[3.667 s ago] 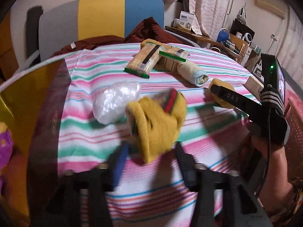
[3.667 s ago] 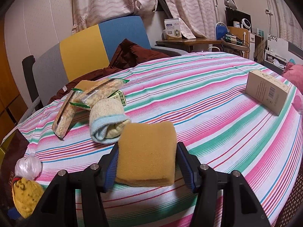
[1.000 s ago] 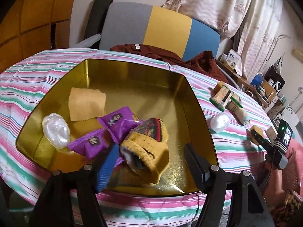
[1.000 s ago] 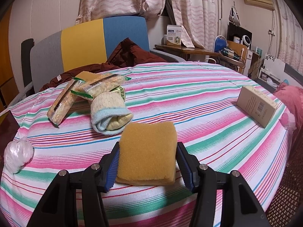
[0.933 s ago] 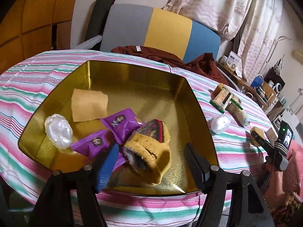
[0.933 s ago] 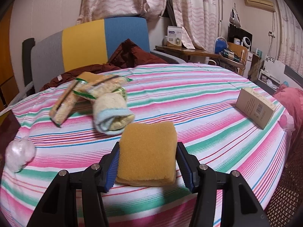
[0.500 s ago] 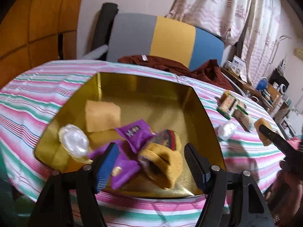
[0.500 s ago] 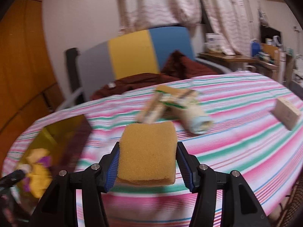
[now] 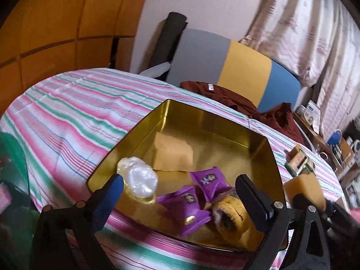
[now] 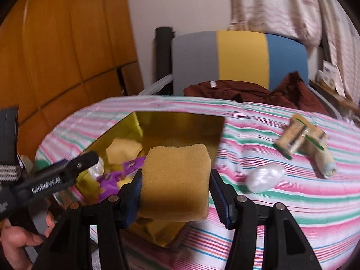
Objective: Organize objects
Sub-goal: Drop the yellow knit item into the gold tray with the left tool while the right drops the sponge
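Note:
My right gripper is shut on a yellow sponge and holds it above the near right corner of the gold tin; the sponge also shows in the left wrist view. My left gripper is open and empty, over the tin's near edge. In the tin lie a yellow knit sock, two purple packets, a clear plastic bundle and a flat tan sponge.
On the striped cloth right of the tin lie a clear plastic bundle, green-edged snack packets and a rolled pale sock. A grey, yellow and blue chair with a maroon garment stands behind.
My right gripper has carried the sponge left from the open cloth to the tin's corner. My left gripper has let go of the yellow sock in the tin and pulled back a little.

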